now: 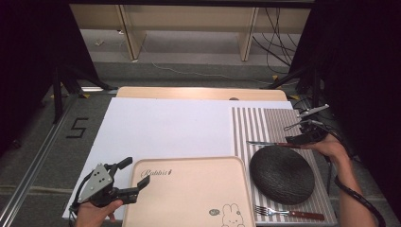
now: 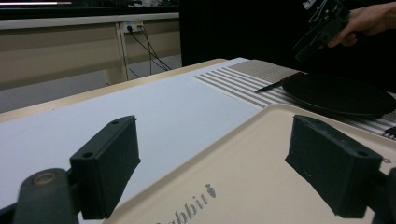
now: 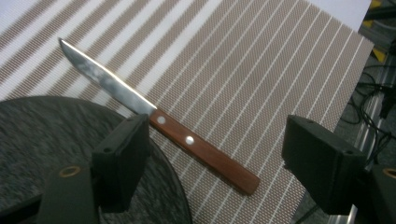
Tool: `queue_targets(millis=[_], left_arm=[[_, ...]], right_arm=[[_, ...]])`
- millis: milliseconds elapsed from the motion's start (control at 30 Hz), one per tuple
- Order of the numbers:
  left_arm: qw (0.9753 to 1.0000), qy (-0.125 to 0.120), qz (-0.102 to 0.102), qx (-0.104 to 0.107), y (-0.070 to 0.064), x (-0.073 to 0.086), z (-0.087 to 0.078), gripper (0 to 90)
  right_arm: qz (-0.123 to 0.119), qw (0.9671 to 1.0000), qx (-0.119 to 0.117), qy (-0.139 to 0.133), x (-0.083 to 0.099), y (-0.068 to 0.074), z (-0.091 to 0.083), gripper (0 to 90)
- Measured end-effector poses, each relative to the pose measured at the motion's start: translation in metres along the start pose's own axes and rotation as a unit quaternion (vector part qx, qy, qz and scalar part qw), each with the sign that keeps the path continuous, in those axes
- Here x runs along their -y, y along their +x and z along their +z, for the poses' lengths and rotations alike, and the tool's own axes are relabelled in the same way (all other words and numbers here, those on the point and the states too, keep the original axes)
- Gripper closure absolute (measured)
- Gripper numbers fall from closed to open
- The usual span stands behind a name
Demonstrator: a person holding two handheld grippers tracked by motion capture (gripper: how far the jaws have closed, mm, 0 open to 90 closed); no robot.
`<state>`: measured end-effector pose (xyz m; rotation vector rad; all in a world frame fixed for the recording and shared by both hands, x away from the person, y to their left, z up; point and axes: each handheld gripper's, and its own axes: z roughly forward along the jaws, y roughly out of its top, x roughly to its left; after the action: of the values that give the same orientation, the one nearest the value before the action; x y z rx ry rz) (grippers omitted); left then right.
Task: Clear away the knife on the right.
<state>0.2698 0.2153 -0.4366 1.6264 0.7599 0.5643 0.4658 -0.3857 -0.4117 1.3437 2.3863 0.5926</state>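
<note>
Your right gripper hangs spread over the knife handle at the plate's twelve o'clock, ready to pinch; your left gripper, spread too, straddles the tray corner to steady it.

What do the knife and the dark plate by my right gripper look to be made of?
Knife: shiny steel blade with reflections; reddish-brown handle with two rivets, likely wood. Plate: matte dark grey, finely speckled surface, probably stoneware or ceramic, though I can't be sure.

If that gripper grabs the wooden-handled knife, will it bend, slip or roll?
The knife probably stays stiff: metal blade, riveted wood handle. Lying flat on the striped placemat, it shouldn't roll. The smooth handle might slip a little between the right gripper's open jaws.
</note>
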Motion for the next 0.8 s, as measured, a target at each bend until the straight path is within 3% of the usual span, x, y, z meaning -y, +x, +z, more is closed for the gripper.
queue_targets(millis=[100, 233, 267, 300, 333, 400, 533, 667, 700, 800], left_arm=[[1.0, 0.0, 0.0, -0.001, 0.001, 0.0, 0.0, 16.0], [1.0, 0.001, 0.0, 0.0, 0.0, 0.0, 0.0, 16.0], [1.0, 0.001, 0.0, 0.0, 0.0, 0.0, 0.0, 16.0], [1.0, 0.001, 0.0, 0.001, 0.0, 0.0, 0.0, 16.0], [1.0, 0.001, 0.0, 0.001, 0.0, 0.0, 0.0, 16.0], [1.0, 0.001, 0.0, 0.001, 0.0, 0.0, 0.0, 16.0], [1.0, 0.001, 0.0, -0.001, 0.001, 0.0, 0.0, 16.0], [1.0, 0.002, 0.001, -0.001, 0.001, 0.0, 0.0, 16.0], [1.0, 0.002, 0.001, -0.001, 0.001, 0.0, 0.0, 16.1], [1.0, 0.001, 0.0, -0.002, 0.001, 0.0, 0.0, 16.1]], right_arm=[[0.017, 0.9995, 0.0, 0.027, 0.004, -0.002, 0.006, 25.5], [0.015, 0.9993, 0.001, 0.036, 0.006, -0.006, 0.009, 25.9], [-0.004, 0.9996, 0.005, 0.028, 0.006, -0.01, 0.012, 26.2], [-0.004, 0.9996, 0.005, 0.028, 0.006, -0.01, 0.012, 26.2], [0.015, 0.999, 0.003, 0.042, 0.006, -0.008, 0.012, 26.4], [0.021, 0.9987, 0.005, 0.045, 0.006, -0.008, 0.013, 26.8], [0.003, 0.9986, 0.009, 0.051, 0.006, -0.011, 0.017, 27.7], [0.012, 0.9975, 0.01, 0.069, 0.005, -0.01, 0.018, 28.2], [-0.005, 0.998, 0.011, 0.063, 0.004, -0.013, 0.021, 28.8], [0.002, 0.997, 0.011, 0.077, 0.004, -0.013, 0.023, 29.3]])
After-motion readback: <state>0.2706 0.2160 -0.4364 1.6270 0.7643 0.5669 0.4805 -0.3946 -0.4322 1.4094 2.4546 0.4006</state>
